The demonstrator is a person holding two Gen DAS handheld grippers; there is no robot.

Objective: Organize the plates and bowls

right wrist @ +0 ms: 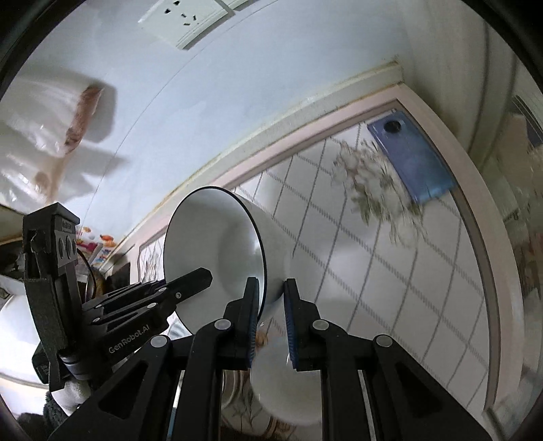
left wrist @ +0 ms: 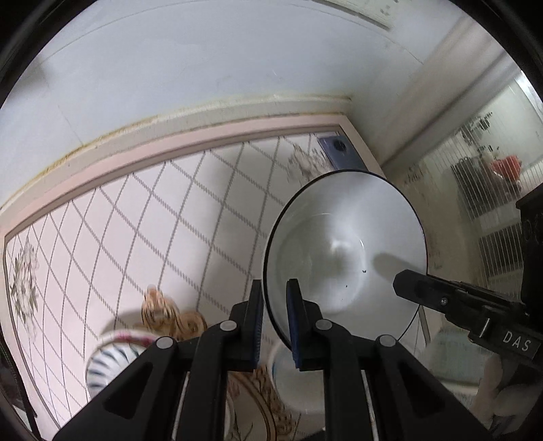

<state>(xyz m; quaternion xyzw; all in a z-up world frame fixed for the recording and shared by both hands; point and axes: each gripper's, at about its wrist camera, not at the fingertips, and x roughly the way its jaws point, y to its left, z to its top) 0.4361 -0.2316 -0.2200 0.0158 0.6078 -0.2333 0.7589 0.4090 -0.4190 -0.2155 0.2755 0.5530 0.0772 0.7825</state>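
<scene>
A white bowl with a thin dark rim [left wrist: 342, 251] is held tilted on its side above the table, its inside facing the left wrist camera. My left gripper [left wrist: 275, 322] is shut on its rim at the lower left. My right gripper [right wrist: 271, 322] is shut on the opposite rim, and the bowl [right wrist: 217, 251] shows edge-on there. Each gripper appears in the other's view: the right one [left wrist: 441, 298] and the left one [right wrist: 163, 295]. Below lie another white bowl [right wrist: 285, 390], a blue-striped bowl [left wrist: 108, 363] and a floral plate [left wrist: 258, 400].
The table [left wrist: 152, 217] has a white diamond-grid top with a pink border and stands against a pale wall. A blue phone [right wrist: 412, 159] lies at its far corner. A tiger figurine [left wrist: 159, 308] stands near the striped bowl. A wall socket [right wrist: 185, 17] is above.
</scene>
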